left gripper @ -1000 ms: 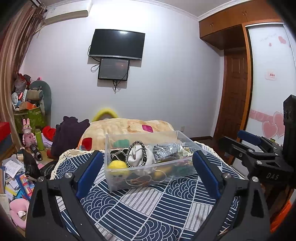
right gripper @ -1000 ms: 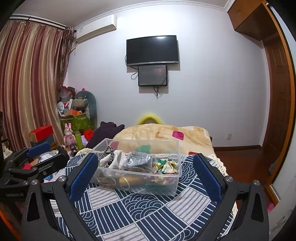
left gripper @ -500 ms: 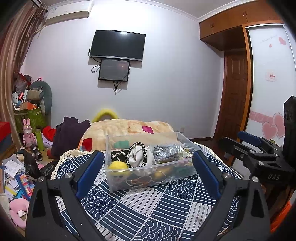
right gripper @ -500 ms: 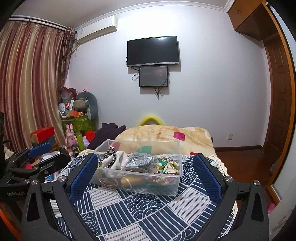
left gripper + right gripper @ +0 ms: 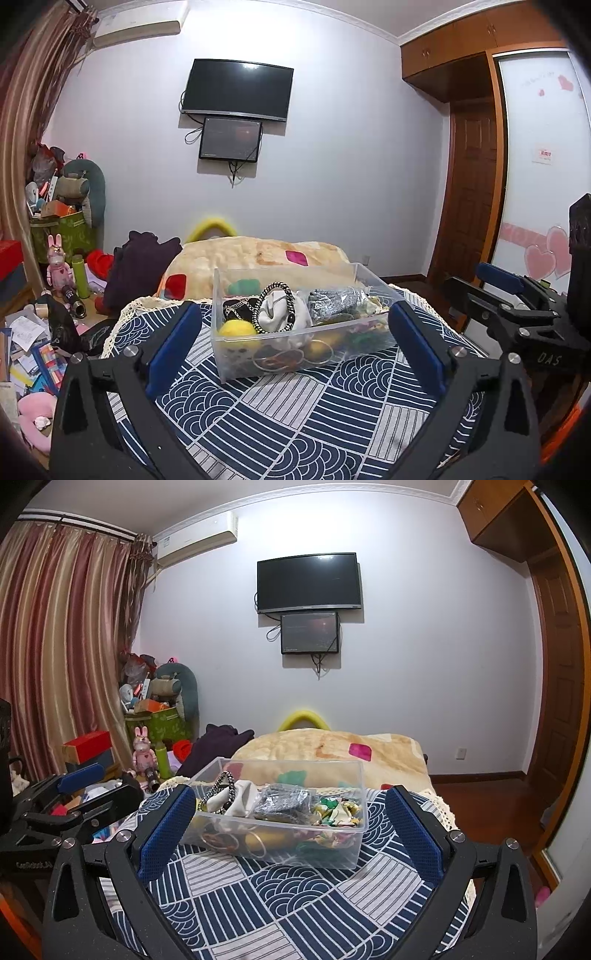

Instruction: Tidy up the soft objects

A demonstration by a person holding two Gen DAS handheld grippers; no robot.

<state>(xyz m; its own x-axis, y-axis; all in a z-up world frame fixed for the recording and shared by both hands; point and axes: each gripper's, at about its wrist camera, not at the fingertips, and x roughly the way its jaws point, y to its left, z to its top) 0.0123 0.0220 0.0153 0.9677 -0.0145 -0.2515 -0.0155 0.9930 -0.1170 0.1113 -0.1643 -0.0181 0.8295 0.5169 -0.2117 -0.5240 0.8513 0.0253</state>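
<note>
A clear plastic bin (image 5: 236, 369) stands on a blue and white patterned cloth (image 5: 295, 417). It holds a yellow fuzzy ball (image 5: 237, 328), a white cloth with a black beaded loop (image 5: 279, 312), a grey sparkly fabric (image 5: 334, 301) and mixed small items. It also shows in the right wrist view (image 5: 317, 853). My left gripper (image 5: 293, 345) is open and empty, just short of the bin's near side. My right gripper (image 5: 290, 825) is open and empty, also in front of the bin. Each gripper shows at the side of the other's view.
A folded beige blanket (image 5: 258, 254) and dark purple clothing (image 5: 140, 258) lie behind the bin. Toys, a green box and papers clutter the floor at the left (image 5: 55, 258). A wooden door (image 5: 472, 192) and a wardrobe stand to the right.
Both views have shifted very slightly; the bin and both open grippers stay much the same.
</note>
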